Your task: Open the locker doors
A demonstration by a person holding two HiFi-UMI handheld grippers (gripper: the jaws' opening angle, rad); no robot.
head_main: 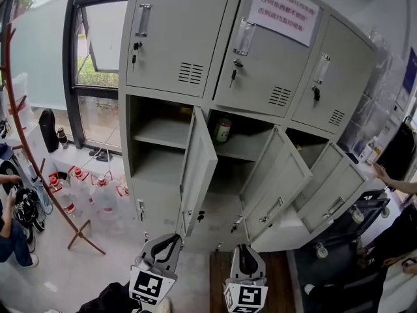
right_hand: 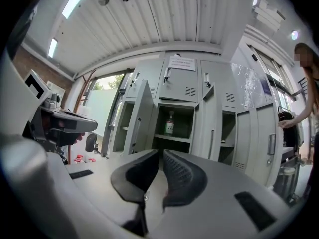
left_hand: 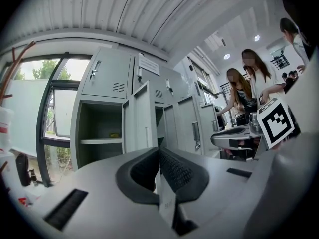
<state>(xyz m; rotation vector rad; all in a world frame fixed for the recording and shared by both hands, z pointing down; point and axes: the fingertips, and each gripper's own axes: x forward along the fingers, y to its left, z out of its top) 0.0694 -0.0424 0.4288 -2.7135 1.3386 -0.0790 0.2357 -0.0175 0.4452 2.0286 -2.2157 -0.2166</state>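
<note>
Lockers are filling the head view: a tall grey metal locker cabinet (head_main: 215, 103) is standing against the wall beside a window. Its three upper doors (head_main: 176, 31) are sitting shut, and a white paper notice (head_main: 283, 8) is hanging on the middle one. The three lower doors (head_main: 199, 168) are all hanging swung outward, leaving their compartments exposed. A green glass bottle (head_main: 223, 129) is standing upright on the shelf of the middle lower compartment, and it is also showing in the right gripper view (right_hand: 170, 123).

The left gripper (head_main: 174, 238) and the right gripper (head_main: 246, 246) are sitting side by side at the bottom edge, pointing toward the cabinet and well apart from it. The left gripper (left_hand: 159, 151) is holding its jaws together at the tips with nothing between them. The right gripper (right_hand: 160, 153) is keeping only a narrow slit between its jaws, and nothing is lying in that gap.
</note>
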